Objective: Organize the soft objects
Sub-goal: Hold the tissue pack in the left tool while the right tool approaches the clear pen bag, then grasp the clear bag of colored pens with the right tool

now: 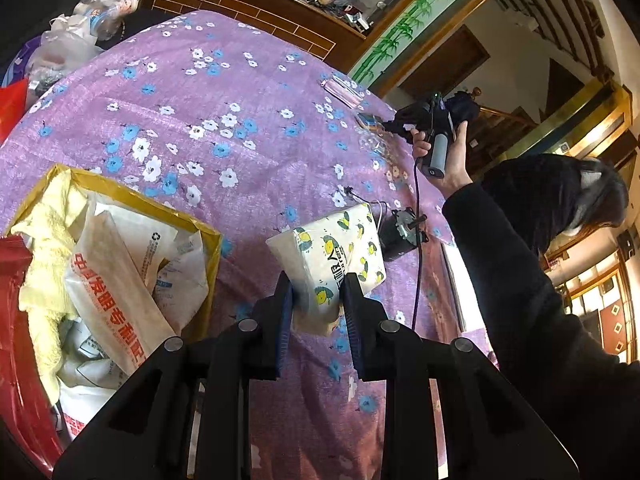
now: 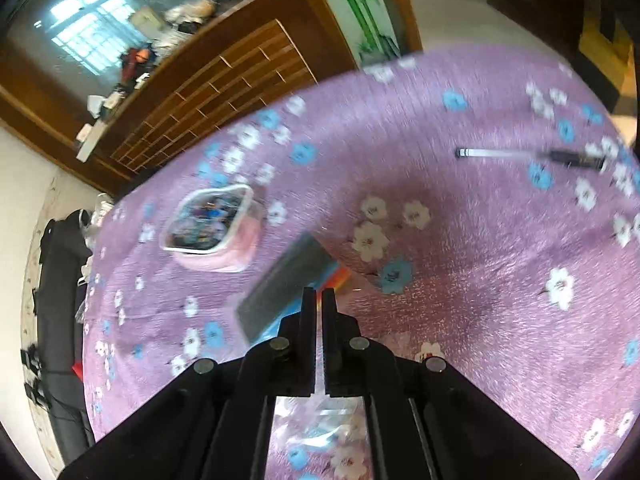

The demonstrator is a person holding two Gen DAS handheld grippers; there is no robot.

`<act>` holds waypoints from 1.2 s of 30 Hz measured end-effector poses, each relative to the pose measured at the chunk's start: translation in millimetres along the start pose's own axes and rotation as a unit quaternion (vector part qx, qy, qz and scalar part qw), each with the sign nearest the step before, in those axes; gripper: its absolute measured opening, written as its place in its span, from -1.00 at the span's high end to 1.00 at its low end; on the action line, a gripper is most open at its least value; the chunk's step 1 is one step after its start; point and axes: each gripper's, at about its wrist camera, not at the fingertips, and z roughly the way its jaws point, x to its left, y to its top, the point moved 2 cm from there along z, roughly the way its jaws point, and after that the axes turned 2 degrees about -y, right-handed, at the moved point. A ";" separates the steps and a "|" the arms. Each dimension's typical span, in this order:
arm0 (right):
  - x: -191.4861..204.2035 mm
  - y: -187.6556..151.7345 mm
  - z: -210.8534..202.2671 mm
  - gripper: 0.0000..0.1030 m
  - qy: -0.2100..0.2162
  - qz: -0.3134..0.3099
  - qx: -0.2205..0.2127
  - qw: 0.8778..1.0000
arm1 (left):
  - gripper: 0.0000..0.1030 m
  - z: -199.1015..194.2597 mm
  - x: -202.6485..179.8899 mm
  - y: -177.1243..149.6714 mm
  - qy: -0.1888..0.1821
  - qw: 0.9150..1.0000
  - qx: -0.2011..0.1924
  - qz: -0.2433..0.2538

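Now, my left claw (image 1: 316, 300) is clamped on the near end of a soft tissue pack (image 1: 332, 252), white wrap with yellow fruit print; its pads dent the wrapper on both sides. The pack's long axis runs away from the claw, up and slightly right in the left wrist view, and it looks lifted clear of the purple flowered tabletop (image 1: 208, 128). The relation that matters: the open cardboard box (image 1: 120, 248), yellow tape on its rim and already stuffed with a pale yellow cloth (image 1: 52, 232) and white mailer bags, lies to the left of the claw, near, with bare cloth between. I judge the coming move to be a leftward carry with the pack swung over the rim, and the left hand is plainly the nearer one for it. Just beyond the pack sits a small dark motor-like part (image 1: 400, 236) with wires. Farther out, my right claw (image 2: 318, 300) has its fingers together; a thin bright sliver shows between them, but I cannot tell if anything is pinched. It is over a dark flat packet (image 2: 284, 280) with coloured edges, blurred. Beside that, a pink-edged pouch (image 2: 212, 232); well apart to the right, a pen (image 2: 528, 158).
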 end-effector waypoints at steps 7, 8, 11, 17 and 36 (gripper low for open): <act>-15.1 -2.7 6.7 0.90 0.001 0.017 -0.019 1.000 | 0.55 6.1 -5.3 6.2 0.001 1.000 0.002 0.006; -13.6 -4.0 5.6 0.89 -0.002 0.009 -0.022 1.000 | 0.55 7.0 -6.4 6.9 0.001 1.000 0.003 0.007; -9.2 -3.8 5.2 0.89 -0.012 -0.014 -0.015 1.000 | 0.55 9.1 -8.3 8.5 0.002 1.000 0.003 0.011; -11.6 5.0 -2.5 0.82 0.055 0.005 -0.025 0.998 | 0.55 12.2 -6.0 11.1 0.004 1.000 0.005 0.009; 36.6 6.2 1.7 -0.05 0.007 -0.082 -0.033 0.996 | 0.55 15.2 0.0 12.6 0.006 1.000 0.009 0.001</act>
